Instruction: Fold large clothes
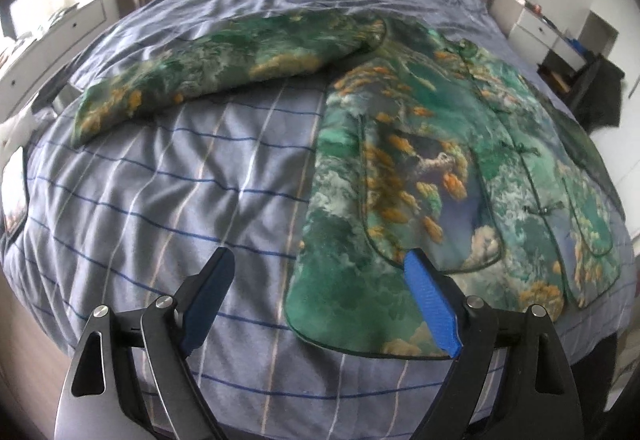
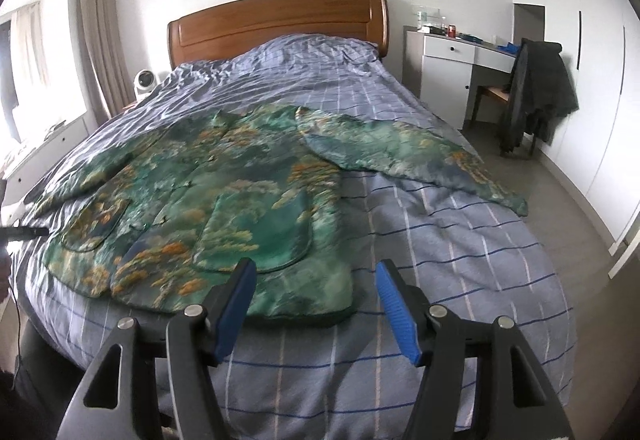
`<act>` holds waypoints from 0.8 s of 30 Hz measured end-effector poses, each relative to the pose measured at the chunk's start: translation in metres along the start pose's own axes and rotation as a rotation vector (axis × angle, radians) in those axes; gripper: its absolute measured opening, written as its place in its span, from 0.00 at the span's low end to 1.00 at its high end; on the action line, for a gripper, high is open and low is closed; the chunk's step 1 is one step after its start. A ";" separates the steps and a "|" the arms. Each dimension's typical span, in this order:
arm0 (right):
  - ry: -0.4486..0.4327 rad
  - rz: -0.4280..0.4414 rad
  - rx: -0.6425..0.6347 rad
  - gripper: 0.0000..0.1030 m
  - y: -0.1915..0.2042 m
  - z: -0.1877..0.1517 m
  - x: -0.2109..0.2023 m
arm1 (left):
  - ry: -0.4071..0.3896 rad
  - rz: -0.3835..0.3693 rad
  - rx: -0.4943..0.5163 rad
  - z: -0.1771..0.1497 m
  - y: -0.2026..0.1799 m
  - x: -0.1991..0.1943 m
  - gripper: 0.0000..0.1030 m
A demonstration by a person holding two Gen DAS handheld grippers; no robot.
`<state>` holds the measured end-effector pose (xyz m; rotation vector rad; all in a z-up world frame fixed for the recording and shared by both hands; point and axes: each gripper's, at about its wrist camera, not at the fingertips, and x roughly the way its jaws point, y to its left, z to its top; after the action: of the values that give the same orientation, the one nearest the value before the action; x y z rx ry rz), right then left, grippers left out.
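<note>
A green-and-orange printed quilted jacket (image 1: 460,159) lies flat on the blue checked bed (image 1: 180,199); left gripper (image 1: 320,304) and right gripper (image 2: 316,304), both wide open and empty, should pinch the 2 hem corners evenly.

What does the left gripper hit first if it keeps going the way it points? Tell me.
Most likely the bottom hem corner of the green printed jacket, or the striped duvet just beside it. The left gripper is open and empty, with that corner between its fingers; depth is hard to judge.
</note>
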<state>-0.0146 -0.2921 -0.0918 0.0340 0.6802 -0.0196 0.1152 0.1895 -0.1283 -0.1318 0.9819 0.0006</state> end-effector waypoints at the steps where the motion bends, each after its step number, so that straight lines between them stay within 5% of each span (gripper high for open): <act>1: 0.000 -0.001 0.003 0.63 -0.003 0.002 0.001 | 0.001 0.001 0.005 0.000 -0.001 0.001 0.85; 13: 0.052 0.009 -0.035 0.65 -0.010 0.010 0.024 | 0.014 0.018 0.038 0.005 -0.008 0.009 0.89; 24: 0.283 0.136 0.059 0.65 -0.038 -0.001 0.106 | 0.133 -0.086 0.025 -0.006 -0.009 0.057 0.94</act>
<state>0.0661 -0.3305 -0.1599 0.1421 0.9587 0.0978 0.1425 0.1766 -0.1779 -0.1526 1.1082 -0.1004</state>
